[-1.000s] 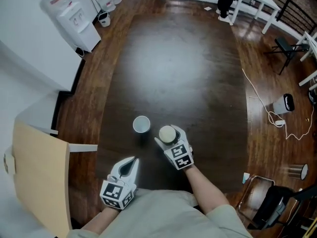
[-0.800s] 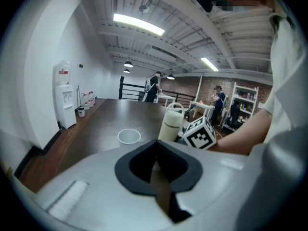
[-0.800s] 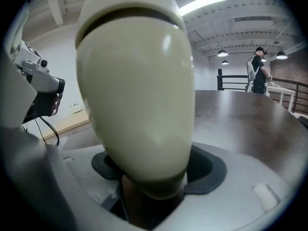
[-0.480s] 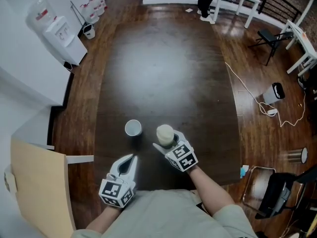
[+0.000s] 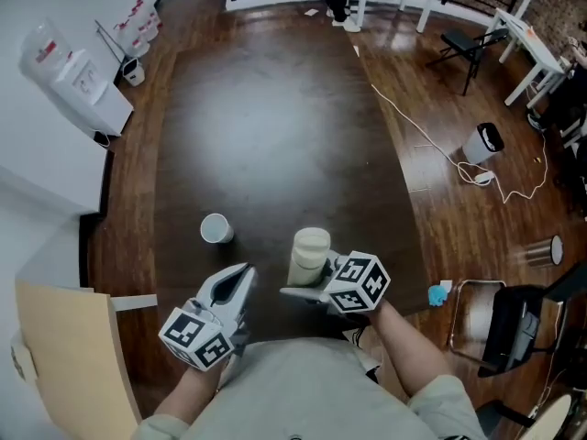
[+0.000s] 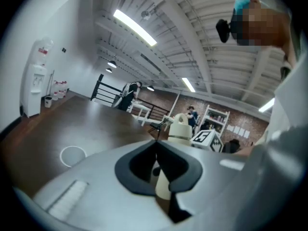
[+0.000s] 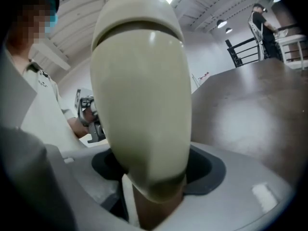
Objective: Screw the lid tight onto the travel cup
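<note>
So the right gripper [image 5: 305,284] has the travel cup [image 5: 310,250] clamped low on its body. The jaws stand really wide because the cup is fat, and they've just been closing in a little on it. The cup is up off the dark table [image 5: 275,126], right in front of the person, long axis roughly upright with the top facing up.

There's a seam near the top, and the cap above it looks like the lid [image 7: 139,8], already sitting on the cup. How far it's threaded I can't tell.

The left gripper [image 5: 245,273] is fully closed with nothing in it, just beside the cup on its left. From its own view the cup is straight ahead past the jaw tips, a touch to the right. My guess is that's the hand that does the twisting. It'd have to open up first, then come in around the top while the right one holds the body.

Nothing sits between the two grippers. A small white round thing [image 5: 215,228] lies on the table further left; lid or little cup, can't say. A tan chair [image 5: 55,337] stands well off to the left.
</note>
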### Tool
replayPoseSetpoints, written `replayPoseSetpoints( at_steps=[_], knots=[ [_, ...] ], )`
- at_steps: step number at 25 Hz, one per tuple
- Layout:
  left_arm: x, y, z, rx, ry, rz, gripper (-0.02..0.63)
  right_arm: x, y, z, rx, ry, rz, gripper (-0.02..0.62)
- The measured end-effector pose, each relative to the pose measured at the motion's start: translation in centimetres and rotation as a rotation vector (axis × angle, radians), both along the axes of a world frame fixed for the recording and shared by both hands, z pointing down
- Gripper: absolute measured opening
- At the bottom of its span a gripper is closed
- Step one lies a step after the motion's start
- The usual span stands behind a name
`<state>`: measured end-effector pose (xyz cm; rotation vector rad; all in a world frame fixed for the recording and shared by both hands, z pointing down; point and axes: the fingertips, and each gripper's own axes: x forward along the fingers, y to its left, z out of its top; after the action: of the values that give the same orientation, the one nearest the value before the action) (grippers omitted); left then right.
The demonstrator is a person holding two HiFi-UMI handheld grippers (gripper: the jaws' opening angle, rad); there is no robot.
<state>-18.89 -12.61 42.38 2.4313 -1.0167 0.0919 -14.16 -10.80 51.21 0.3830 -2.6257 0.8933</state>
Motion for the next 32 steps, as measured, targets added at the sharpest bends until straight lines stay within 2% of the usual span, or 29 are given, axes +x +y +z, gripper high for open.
replayPoseSetpoints(
  at_steps=[3, 7, 10, 12, 17, 21, 24, 27, 30, 32],
  knots=[
    [2.2, 0.3, -2.0, 0.0, 0.039, 0.073, 0.021, 1.1, 2.0, -1.2, -0.072, -0.03, -0.059, 0.319],
    [6.2, 1.3, -3.9, -0.012, 0.086, 0.21, 0.144, 2.7, 3.8, -1.9, -0.099, -0.031, -0.09, 0.321],
    [9.3, 2.1, -4.4, -0.015, 0.072, 0.304, 0.226, 3.7, 4.8, -2.4, -0.106, -0.021, -0.101, 0.32],
    [11.2, 2.6, -4.3, -0.026, 0.061, 0.337, 0.238, 4.7, 5.2, -2.6, -0.115, 0.005, -0.103, 0.319],
    [14.4, 3.4, -4.4, -0.093, 0.108, 0.326, 0.284, 7.5, 6.2, -2.6, -0.113, 0.091, -0.11, 0.319],
    [15.2, 3.7, -4.6, -0.139, 0.153, 0.306, 0.318, 8.3, 6.9, -2.3, -0.085, 0.169, -0.124, 0.319],
    [15.5, 3.6, -4.3, -0.157, 0.145, 0.297, 0.353, 8.6, 6.9, -1.8, -0.039, 0.251, -0.127, 0.319],
    [16.0, 3.4, -4.0, -0.159, 0.12, 0.297, 0.354, 9.0, 6.8, -1.2, -0.001, 0.316, -0.131, 0.319],
    [16.0, 3.1, -3.9, -0.16, 0.108, 0.304, 0.308, 8.9, 7.0, -1.4, 0.004, 0.316, -0.146, 0.317],
    [16.0, 3.2, -4.0, -0.156, 0.116, 0.322, 0.307, 9.0, 7.3, -1.7, 0.005, 0.304, -0.166, 0.316]
  ],
)
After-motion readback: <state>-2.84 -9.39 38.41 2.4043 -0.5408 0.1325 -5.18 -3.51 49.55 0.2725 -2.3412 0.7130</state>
